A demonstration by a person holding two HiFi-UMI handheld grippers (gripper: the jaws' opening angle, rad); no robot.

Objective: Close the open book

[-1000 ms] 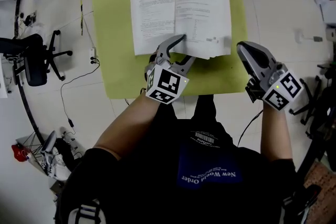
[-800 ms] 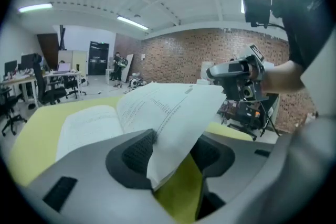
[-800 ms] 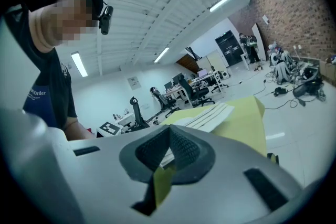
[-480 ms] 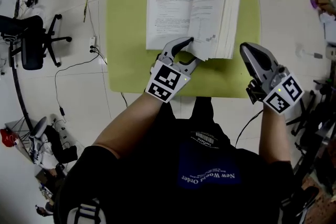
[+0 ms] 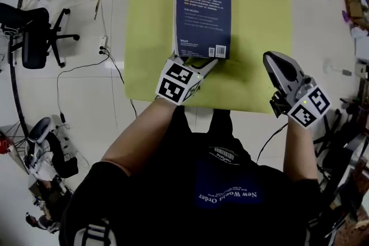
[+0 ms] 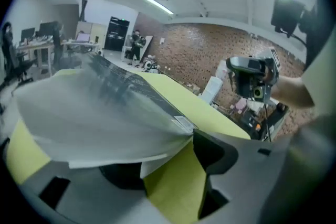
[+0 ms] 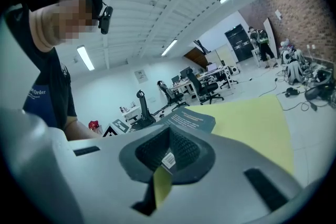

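Book (image 5: 202, 8) closed on table (image 5: 259, 20); left hand-held gripper (image 5: 193, 61), jaws just opening, straddles its edge; right hand-held gripper (image 5: 275, 60) pinched together.

Book (image 5: 202, 14) lay flat on table (image 5: 259, 20), left of centre; right gripper (image 5: 275, 61) right of book over table's near edge; office chair (image 5: 34, 37) on floor left of table

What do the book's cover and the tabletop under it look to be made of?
The book seems a paperback: a dark blue card cover with white print and a barcode; its finish is hard to judge. The tabletop is a smooth, flat, evenly yellow-green surface, probably laminate or painted board; which one is unclear.
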